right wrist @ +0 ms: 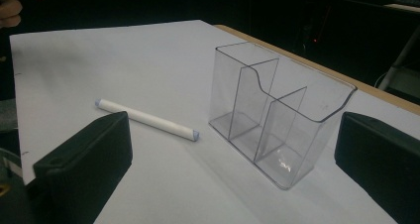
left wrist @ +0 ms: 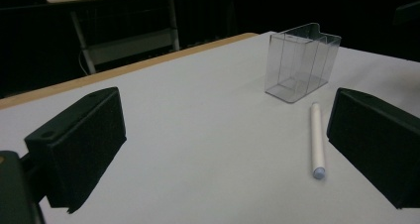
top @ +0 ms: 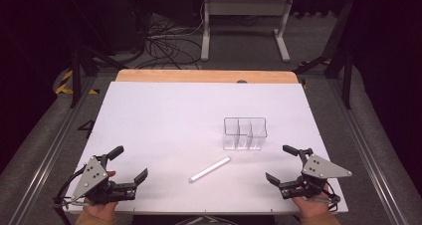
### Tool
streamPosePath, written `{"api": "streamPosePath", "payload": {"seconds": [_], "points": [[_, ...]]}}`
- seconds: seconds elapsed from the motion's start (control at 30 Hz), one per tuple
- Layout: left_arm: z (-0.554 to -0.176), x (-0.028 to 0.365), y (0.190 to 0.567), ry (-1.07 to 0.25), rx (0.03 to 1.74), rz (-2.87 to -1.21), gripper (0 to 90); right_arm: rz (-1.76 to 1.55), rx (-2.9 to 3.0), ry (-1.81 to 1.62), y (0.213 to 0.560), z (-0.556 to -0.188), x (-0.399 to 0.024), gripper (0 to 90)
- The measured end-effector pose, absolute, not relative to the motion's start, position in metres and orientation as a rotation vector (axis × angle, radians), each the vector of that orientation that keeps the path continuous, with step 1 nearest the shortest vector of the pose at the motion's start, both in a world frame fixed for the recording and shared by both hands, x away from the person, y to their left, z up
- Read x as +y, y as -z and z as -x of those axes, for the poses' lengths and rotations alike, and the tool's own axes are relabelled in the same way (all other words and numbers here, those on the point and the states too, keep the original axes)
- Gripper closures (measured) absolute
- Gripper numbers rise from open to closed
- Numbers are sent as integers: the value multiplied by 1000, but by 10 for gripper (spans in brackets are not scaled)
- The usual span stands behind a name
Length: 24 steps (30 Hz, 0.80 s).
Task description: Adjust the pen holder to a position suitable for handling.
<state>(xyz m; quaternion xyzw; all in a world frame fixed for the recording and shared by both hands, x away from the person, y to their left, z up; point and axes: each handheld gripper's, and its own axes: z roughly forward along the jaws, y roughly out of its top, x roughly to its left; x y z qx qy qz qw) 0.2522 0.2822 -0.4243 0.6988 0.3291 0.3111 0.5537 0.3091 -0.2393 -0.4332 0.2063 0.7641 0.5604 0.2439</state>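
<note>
White pen lies apart from clear holder

A lab or test room is probably shown: a white table, loose cables on the floor, dark walls around.

left gripper cable cut off, person's forearms cropped

White table with wooden far edge, clear divided organizer standing upright, white marker lying flat nearby
</note>
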Motion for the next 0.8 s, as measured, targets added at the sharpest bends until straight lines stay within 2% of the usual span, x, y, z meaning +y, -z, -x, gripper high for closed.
{"api": "streamPosePath", "payload": {"seconds": [0.37, 0.53, 0.8], "points": [[-249, 275, 424, -805, 741, -1697, 34, -544, 2103, -1503, 432, -308, -236, 35], [-250, 277, 425, -743, 755, -1677, 33, -552, 2100, -1497, 431, -307, -236, 36], [-250, 276, 425, -780, 761, -1699, 42, -560, 2109, -1477, 428, -308, -234, 35]]}}
